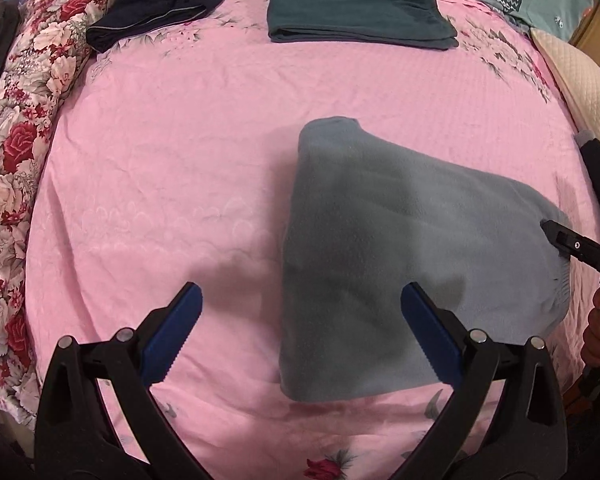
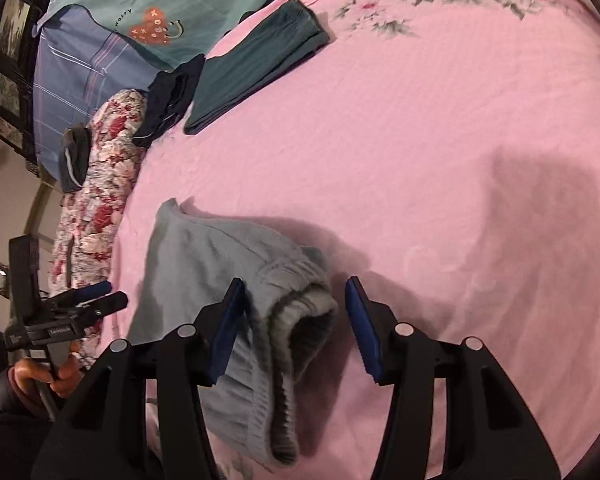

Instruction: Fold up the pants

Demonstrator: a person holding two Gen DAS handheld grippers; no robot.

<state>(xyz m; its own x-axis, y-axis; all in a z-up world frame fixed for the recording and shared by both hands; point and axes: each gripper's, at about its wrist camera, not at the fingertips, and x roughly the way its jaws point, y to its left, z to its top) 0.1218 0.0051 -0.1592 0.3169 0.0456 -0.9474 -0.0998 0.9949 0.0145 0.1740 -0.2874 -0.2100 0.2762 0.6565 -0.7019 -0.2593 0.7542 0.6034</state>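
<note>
Right wrist view. Item: grey-blue fleece pants (image 2: 204, 264), folded, on pink bed sheet (image 2: 420, 160), near me. My right gripper (image 2: 296, 320): half open, empty, straddling the waistband (image 2: 300, 320). My left gripper (image 1: 300, 332): wide, empty. Advice: pinch all waistband layers together.

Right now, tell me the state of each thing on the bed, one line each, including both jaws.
Grey-blue pants: folded into a bundle on the pink bedspread, elastic waistband showing at one end.
Dark green pants: folded flat, set aside.
Navy garment: loosely folded, set aside.
Left gripper: jaws open, holding nothing.
Right gripper: jaws open either side of the waistband, not pressing it.
</note>
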